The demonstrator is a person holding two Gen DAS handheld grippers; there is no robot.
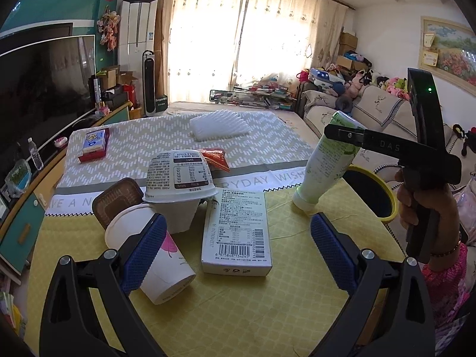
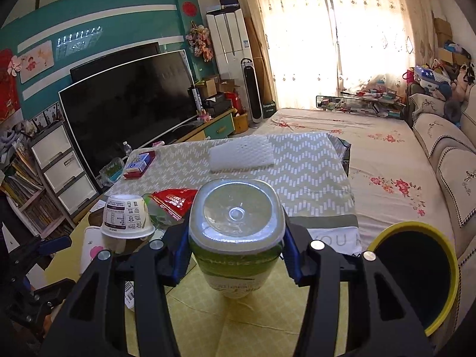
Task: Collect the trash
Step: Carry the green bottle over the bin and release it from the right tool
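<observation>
The right gripper (image 2: 236, 255) was clamped on a green-and-white plastic bottle (image 2: 235, 226), its blue pads (image 2: 290, 260) pressing the bottle's sides just under the base. The bottle hung upside down and tilted, with its clear base toward the camera and its white cap end pointing down at the yellow-clothed counter (image 2: 205, 306). In the left wrist view the same bottle (image 1: 327, 160) was lifted clear of the counter, long axis slanting from upper right to lower left.

Just to the right of the bottle, and lower, stood a round bin with a yellow rim (image 2: 446, 270) and a dark inside. Its mouth seemed to face up and open, though the fisheye edge bends it (so its exact tilt is hard to judge). The bin sat on the right gripper's own side, nearer that hand than the left, so the coming move looked like a short carry rightward until the cap end was over the opening.

The left gripper (image 1: 238, 250) hovered with its pads spread wide and nothing between them. Below and ahead of it lay more trash on the counter: a paper cup (image 1: 160, 255) on its side, a white carton (image 1: 238, 232) lying flat, an upturned white tub (image 1: 178, 178) and a red wrapper (image 1: 215, 157).
</observation>
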